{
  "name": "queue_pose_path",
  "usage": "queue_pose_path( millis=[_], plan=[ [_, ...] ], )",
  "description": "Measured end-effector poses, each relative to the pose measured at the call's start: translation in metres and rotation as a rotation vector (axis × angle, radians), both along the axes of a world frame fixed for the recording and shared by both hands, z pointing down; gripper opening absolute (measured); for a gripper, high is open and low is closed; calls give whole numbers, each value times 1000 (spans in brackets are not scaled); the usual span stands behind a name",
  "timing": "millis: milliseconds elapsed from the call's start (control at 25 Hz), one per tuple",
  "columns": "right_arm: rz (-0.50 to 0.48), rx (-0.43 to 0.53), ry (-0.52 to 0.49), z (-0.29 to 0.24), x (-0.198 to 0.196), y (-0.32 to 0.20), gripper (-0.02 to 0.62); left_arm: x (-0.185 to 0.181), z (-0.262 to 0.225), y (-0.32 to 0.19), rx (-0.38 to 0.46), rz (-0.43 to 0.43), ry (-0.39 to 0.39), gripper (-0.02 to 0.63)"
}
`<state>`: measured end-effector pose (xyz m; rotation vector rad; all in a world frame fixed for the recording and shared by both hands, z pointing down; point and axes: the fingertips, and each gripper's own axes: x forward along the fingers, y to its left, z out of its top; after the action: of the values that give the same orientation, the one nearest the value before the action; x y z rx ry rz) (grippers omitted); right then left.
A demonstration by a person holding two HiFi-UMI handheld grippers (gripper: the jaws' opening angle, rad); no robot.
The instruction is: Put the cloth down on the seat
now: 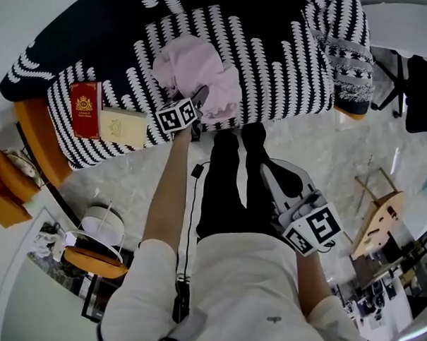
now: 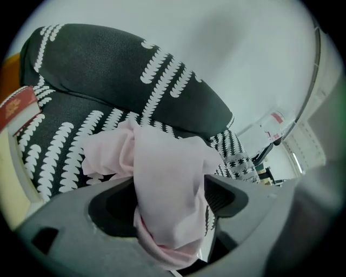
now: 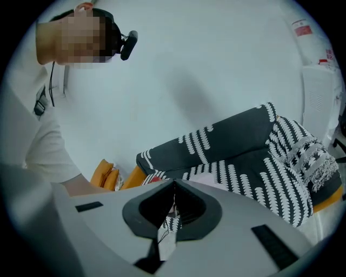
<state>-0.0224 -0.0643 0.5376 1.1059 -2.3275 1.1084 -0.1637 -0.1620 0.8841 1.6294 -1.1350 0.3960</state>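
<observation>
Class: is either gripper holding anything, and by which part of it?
Nothing is gripped. The left gripper stands open, the pink cloth lying loose between its jaws; the right gripper is shut and empty.

free: seat (image 1: 275, 63) right of cloth (image 1: 196, 74) | blocked: books (image 1: 85, 110) at left

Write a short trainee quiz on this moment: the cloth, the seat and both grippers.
1. True or false: the right gripper holds the pink cloth.
2. Beside the cloth on the seat lie: A) two books B) a cup C) a shoe.
3. How do the left gripper's jaws stand?
Key: 1 false; 2 A; 3 apart, cloth draped between them.
</observation>
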Motion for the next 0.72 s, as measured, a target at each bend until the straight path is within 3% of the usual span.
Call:
queue_pose_path(
  millis=[400,720],
  plan=[
    [-20,80,9,-43,2,12,9,-25,-43,16,11,-40,-19,396],
    [-12,151,27,-80,13,16,9,-21,-101,27,63,-34,-1,394]
  ],
)
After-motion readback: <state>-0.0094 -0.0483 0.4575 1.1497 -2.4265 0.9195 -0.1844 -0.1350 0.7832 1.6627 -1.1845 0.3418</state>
